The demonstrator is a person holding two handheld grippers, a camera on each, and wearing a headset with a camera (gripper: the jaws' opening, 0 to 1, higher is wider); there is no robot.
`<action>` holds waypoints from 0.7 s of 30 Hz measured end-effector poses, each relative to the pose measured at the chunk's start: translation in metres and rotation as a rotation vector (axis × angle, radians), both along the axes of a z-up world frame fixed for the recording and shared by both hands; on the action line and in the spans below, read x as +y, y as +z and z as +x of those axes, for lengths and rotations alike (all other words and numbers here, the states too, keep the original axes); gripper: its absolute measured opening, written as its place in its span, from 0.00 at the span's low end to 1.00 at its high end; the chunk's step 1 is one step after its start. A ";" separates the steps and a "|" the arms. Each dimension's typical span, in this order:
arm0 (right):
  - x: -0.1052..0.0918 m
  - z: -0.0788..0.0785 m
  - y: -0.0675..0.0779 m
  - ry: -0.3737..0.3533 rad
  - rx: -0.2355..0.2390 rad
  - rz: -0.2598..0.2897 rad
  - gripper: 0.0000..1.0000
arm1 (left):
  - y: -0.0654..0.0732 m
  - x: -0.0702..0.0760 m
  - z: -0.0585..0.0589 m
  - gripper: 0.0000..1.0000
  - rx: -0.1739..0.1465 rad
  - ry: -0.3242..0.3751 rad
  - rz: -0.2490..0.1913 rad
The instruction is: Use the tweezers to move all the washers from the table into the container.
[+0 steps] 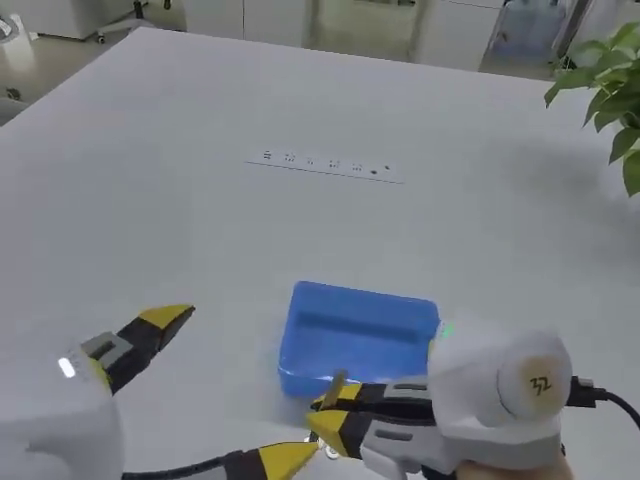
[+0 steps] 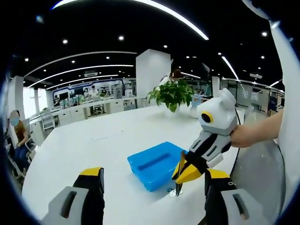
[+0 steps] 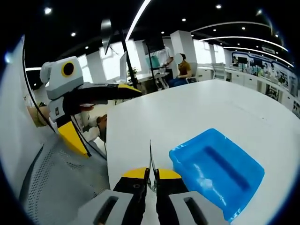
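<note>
White tabletop (image 1: 300,100) spreads under your hands. Your right gripper (image 3: 151,176) reaches in from the right, clamped tight on the tweezers (image 3: 151,157), whose tips point down just beside the blue container (image 1: 355,335). Your left gripper (image 1: 250,382) hovers alongside, jaws wide apart.

A large white matte table (image 1: 200,220) stretches away to its far edge. A shallow blue rectangular plastic container (image 1: 355,335) lies flat on the surface close to the near edge, toward the right side, open side up. Further in, around the middle of the surface, a narrow strip of small sockets (image 1: 325,165) sits flush with the top, well apart from the container. A small metal washer (image 2: 174,193) lies just beside the container's near side.
</note>
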State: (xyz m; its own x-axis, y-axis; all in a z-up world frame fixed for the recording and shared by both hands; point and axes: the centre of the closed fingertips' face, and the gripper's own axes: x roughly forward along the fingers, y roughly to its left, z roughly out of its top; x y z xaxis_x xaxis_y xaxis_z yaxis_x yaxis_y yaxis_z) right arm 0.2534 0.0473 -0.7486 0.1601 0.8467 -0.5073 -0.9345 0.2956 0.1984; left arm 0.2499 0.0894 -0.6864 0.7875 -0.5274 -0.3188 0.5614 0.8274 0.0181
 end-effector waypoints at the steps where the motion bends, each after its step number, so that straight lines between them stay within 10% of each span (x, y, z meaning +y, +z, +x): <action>1: -0.002 0.001 0.003 -0.008 -0.004 0.005 0.02 | 0.000 -0.001 -0.001 0.92 0.000 0.005 -0.024; 5: -0.011 0.008 0.018 -0.042 -0.024 0.020 0.02 | 0.006 -0.005 -0.002 0.96 -0.023 0.047 -0.180; 10: -0.023 0.023 0.036 -0.098 -0.061 0.036 0.02 | 0.012 -0.004 -0.001 0.98 -0.111 0.064 -0.180; 14: -0.035 0.040 0.041 -0.177 -0.073 0.038 0.02 | 0.035 -0.008 -0.001 0.98 -0.190 0.051 -0.285; 21: -0.061 0.077 0.035 -0.335 -0.055 0.026 0.02 | 0.029 0.014 0.005 0.99 -0.167 0.151 -0.316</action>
State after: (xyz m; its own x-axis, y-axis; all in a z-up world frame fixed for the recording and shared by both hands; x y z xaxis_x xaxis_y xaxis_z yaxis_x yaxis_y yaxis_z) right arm 0.3308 -0.0138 -0.7134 0.4583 0.7550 -0.4690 -0.7957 0.5836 0.1619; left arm 0.2552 0.1029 -0.6573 0.8910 -0.4536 -0.0197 0.4441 0.8797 -0.1702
